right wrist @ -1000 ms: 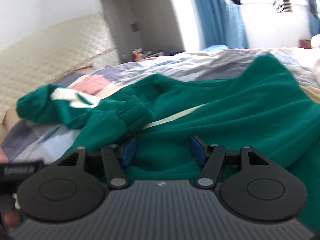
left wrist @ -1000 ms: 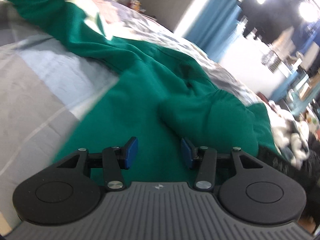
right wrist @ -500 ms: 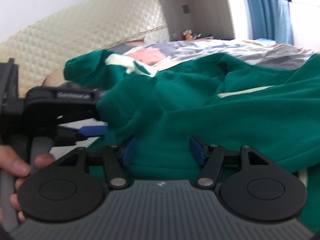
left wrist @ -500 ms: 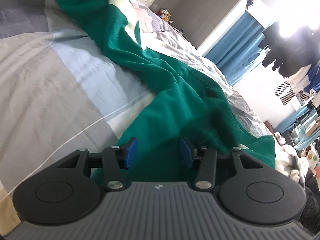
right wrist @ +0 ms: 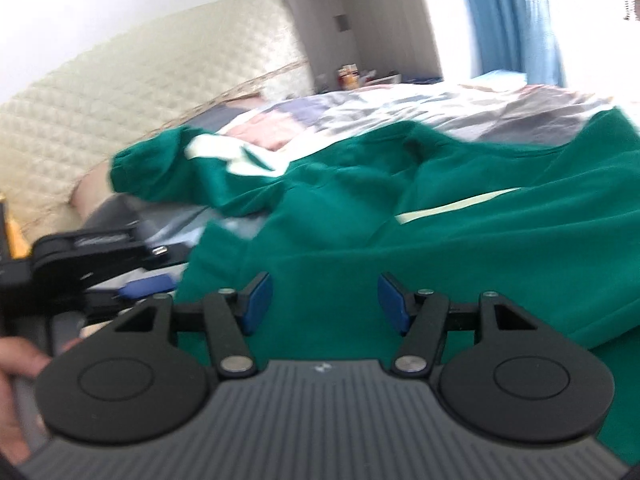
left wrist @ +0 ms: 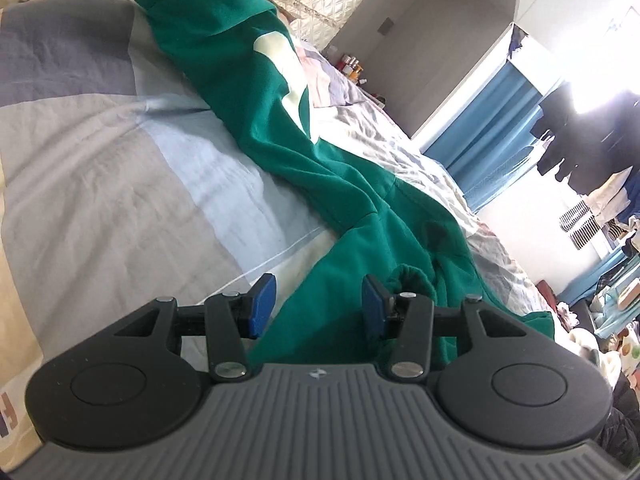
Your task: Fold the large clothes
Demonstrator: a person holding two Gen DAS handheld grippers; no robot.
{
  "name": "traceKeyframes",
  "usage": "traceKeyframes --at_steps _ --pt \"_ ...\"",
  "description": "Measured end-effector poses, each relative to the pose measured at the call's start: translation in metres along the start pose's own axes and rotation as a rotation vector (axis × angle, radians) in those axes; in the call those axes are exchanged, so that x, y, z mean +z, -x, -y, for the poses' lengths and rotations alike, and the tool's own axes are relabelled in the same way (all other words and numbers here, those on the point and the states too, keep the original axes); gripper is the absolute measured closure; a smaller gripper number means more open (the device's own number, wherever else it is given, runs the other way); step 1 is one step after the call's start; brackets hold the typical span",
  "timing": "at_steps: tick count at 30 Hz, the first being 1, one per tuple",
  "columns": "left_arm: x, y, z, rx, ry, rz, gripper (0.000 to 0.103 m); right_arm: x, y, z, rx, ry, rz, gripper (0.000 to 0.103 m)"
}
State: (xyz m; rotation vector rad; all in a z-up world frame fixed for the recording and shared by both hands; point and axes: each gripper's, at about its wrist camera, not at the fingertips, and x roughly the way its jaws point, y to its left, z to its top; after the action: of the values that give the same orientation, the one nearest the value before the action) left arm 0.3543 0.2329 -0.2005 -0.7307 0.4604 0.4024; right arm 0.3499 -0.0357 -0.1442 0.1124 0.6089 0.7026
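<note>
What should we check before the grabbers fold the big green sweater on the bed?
1. Green sweater lies on the bed: ok.
2. Sweater spread flat: not ok, bunched and wrinkled.
3. Left gripper open, nothing pinched: ok.
4. Right gripper open over the cloth: ok.
5. Far sleeve stretched out toward the headboard: ok.
6. Other sleeve's cuff laid out: not ok, curled up by the left gripper.

Bed cover (left wrist: 100, 184) was patchwork, grey, pale blue and cream blocks, filling the left wrist view from 9 to 12 o'clock. Quilted cream headboard (right wrist: 120, 120) sat at 10 o'clock in the right wrist view. Small bottles (left wrist: 352, 68) stood on a ledge near 1 o'clock. Blue curtains (left wrist: 488, 128) hung at 2 o'clock; dark clothes (left wrist: 580, 128) hung against the bright window.
</note>
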Motion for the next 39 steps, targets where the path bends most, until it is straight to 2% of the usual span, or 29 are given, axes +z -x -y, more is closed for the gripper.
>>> traceKeyframes --at_steps 3,6,8,10,13,16,21,24,26,32,39 --pt "-0.001 0.007 0.007 -0.036 -0.048 0.027 0.05 0.004 0.002 0.015 -0.106 -0.026 0.022 0.042" --pt "-0.006 0.022 0.022 -0.102 -0.136 0.11 0.05 0.005 0.004 0.029 -0.213 -0.026 0.051 0.042" --pt "-0.012 0.029 0.034 -0.142 -0.214 0.136 0.05 0.007 0.005 0.039 -0.264 -0.039 0.063 0.042" --pt "-0.021 0.031 0.048 -0.164 -0.293 0.126 0.05 0.008 0.005 0.049 -0.286 -0.058 0.064 0.042" --pt "-0.032 0.027 0.06 -0.19 -0.359 0.08 0.051 0.007 0.004 0.059 -0.311 -0.081 0.059 0.042" --pt "-0.041 0.012 0.067 -0.164 -0.383 -0.005 0.057 0.002 0.001 0.065 -0.346 -0.078 0.044 0.042" --pt "-0.051 -0.024 0.06 -0.052 -0.392 -0.165 0.066 -0.008 -0.009 0.072 -0.354 -0.066 0.002 0.043" --pt "-0.055 -0.039 0.055 -0.018 -0.405 -0.212 0.069 -0.016 -0.012 0.079 -0.341 -0.092 -0.005 0.043" --pt "-0.059 -0.046 0.05 0.007 -0.408 -0.225 0.075 -0.02 -0.014 0.079 -0.345 -0.073 -0.009 0.043" --pt "-0.062 -0.046 0.049 0.006 -0.386 -0.205 0.075 -0.011 -0.003 0.071 -0.348 -0.065 -0.014 0.042" --pt "-0.055 -0.011 0.051 -0.053 -0.314 -0.165 0.074 -0.001 0.055 0.043 -0.287 -0.047 0.046 0.042"
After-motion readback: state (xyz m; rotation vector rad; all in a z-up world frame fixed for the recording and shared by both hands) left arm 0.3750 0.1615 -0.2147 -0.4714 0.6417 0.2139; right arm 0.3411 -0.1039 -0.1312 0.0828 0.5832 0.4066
